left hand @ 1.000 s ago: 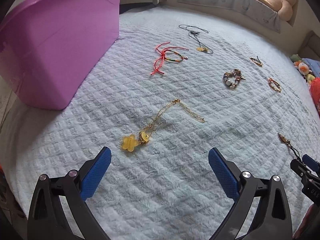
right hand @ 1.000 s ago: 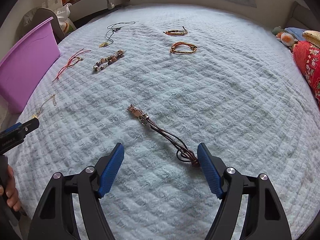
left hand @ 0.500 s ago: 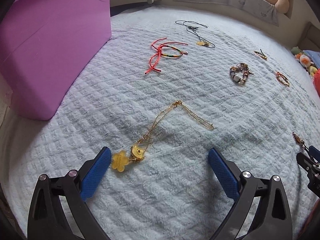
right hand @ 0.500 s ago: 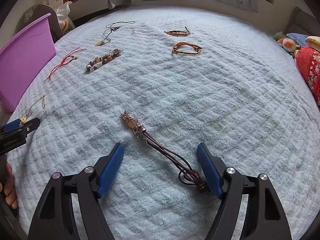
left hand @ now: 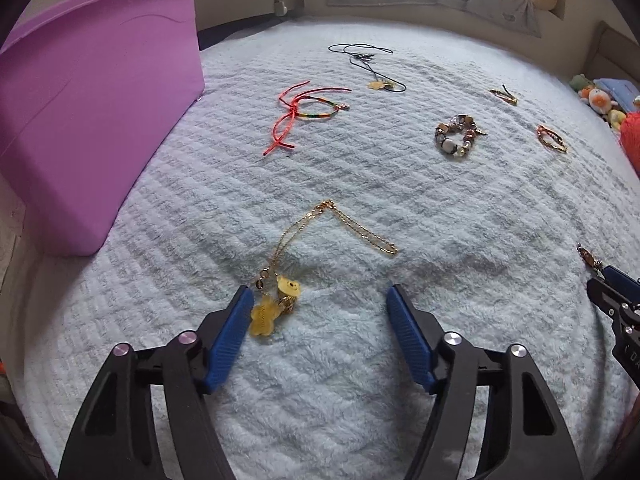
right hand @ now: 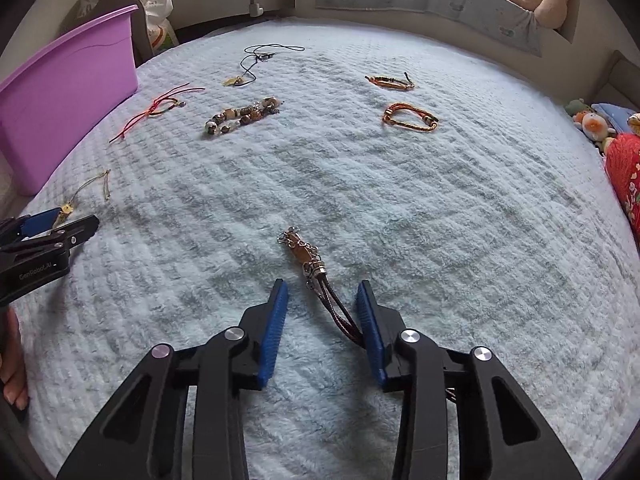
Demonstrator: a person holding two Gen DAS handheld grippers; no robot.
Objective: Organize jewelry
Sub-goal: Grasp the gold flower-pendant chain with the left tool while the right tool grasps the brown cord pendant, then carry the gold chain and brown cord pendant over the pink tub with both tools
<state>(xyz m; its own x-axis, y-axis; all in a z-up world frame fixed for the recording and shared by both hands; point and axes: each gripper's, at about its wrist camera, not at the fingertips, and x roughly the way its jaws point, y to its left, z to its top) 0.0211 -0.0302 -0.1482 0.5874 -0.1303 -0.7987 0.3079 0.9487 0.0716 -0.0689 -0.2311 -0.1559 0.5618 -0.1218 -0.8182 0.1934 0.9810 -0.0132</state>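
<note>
Left gripper (left hand: 320,308) fingers have just been closing, still apart, the gold necklace (left hand: 304,256) charms touching the left pad on the bed (left hand: 440,208). Right gripper (right hand: 322,304) fingers likewise narrowing around the brown cord bracelet (right hand: 320,280), its cords against the right pad, left pad clear. Only the right view shows the person's fingertips (right hand: 14,380); the purple bin (left hand: 88,120) appears in both.

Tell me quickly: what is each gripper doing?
Left gripper: open, closing around the gold necklace.
Right gripper: open, closing around the dark cord bracelet, not yet clamped.
</note>
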